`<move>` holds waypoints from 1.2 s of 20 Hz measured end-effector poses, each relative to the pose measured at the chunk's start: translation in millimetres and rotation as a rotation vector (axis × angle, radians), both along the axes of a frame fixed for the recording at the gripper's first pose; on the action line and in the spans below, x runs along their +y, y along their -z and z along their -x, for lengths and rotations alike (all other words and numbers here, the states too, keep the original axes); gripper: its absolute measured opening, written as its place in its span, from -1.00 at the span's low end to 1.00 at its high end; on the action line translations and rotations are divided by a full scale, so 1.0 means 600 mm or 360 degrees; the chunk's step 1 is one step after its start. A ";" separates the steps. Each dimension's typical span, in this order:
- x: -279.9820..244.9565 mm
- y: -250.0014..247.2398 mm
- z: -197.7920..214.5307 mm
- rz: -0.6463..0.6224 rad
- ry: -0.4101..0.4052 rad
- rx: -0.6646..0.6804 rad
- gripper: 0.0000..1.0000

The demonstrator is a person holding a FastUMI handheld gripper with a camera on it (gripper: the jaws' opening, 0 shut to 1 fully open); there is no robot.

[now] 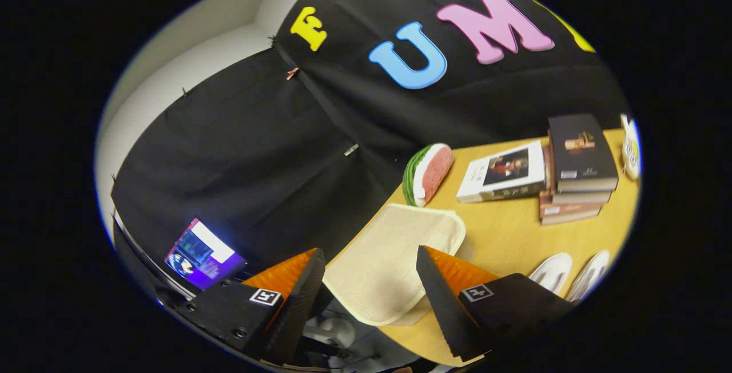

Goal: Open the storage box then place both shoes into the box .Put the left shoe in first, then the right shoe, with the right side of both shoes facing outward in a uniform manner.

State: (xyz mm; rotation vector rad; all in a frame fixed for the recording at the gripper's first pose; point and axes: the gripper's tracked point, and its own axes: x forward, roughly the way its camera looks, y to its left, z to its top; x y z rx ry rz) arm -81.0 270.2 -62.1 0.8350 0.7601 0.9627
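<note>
I'm holding my tool [370,281] w/ fingers spread wide, gripping nothing, over the cream mat [394,253] at the bench [514,241] edge; two white shoes [569,273] lying beside the mat.

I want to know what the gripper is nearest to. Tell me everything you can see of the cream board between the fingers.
The cream board is a flat, pale rectangle with rounded corners and a finely textured, woven-looking face. It lies on the yellow wooden table, one end jutting past the table's edge. The open gripper has a finger on either side of it, neither clearly pressing. A watermelon slice stands just beyond its far end.
</note>
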 end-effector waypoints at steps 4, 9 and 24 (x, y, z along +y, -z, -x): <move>0.033 0.078 0.033 -0.0024 -0.0097 0.0267 0.96; 0.067 0.163 0.043 -0.0031 -0.0038 0.0639 0.96; 0.077 0.125 0.051 -0.0343 0.0068 0.0888 -0.89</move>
